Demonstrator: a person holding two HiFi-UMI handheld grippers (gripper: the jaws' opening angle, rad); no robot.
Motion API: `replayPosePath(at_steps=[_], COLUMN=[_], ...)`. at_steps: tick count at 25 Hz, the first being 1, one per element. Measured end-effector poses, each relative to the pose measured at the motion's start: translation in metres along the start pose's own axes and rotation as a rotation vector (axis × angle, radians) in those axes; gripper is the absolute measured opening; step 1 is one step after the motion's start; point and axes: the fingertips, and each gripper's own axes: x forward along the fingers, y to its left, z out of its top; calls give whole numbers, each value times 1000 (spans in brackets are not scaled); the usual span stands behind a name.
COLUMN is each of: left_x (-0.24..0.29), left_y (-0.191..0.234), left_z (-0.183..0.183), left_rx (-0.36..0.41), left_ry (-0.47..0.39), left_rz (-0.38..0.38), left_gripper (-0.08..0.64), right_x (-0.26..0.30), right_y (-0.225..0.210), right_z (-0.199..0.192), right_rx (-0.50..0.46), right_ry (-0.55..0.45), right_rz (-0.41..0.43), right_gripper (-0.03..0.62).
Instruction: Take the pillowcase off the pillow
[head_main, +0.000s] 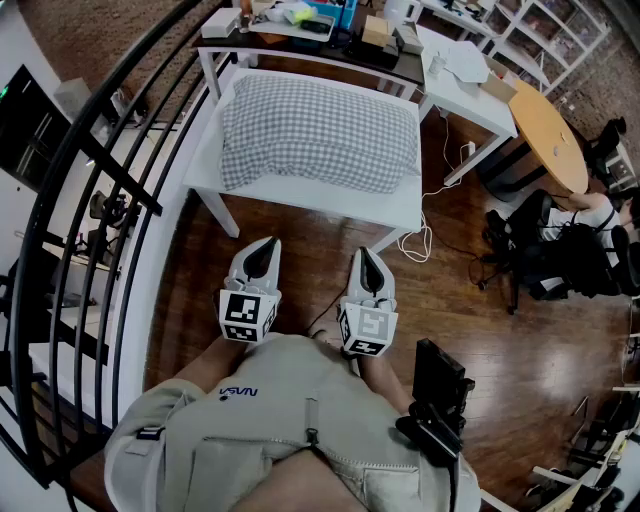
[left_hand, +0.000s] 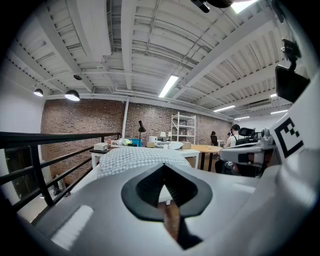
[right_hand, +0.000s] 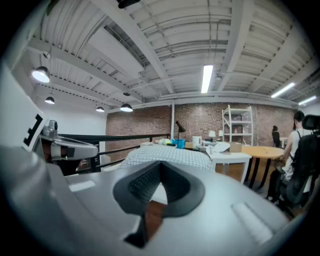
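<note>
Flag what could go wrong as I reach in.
Both the left gripper and right gripper are shut, short of the table; reaching so would only shove the pillow. It nearly fills the table, so a one-sided pull may drag it off. Loose cables by the table leg could catch a foot.

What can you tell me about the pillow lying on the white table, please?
The pillow is plump, soft and roughly rectangular, fully covered by a grey-and-white checked fabric pillowcase that has not yet been taken off. It lies flat with its long side across the small white table and fills most of the top. Only the table touches it.
</note>
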Motion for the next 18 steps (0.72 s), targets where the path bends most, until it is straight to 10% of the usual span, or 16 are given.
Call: replayPosePath(at_steps=[18], left_x=[-3], left_y=[133], left_z=[-16], left_rx=[-80], left_ry=[3], left_rz=[69], left_gripper=[2], right_x=[86], right_y=[104], right_z=[10], right_rx=[-54], right_ry=[37], right_rz=[71], right_gripper=[4])
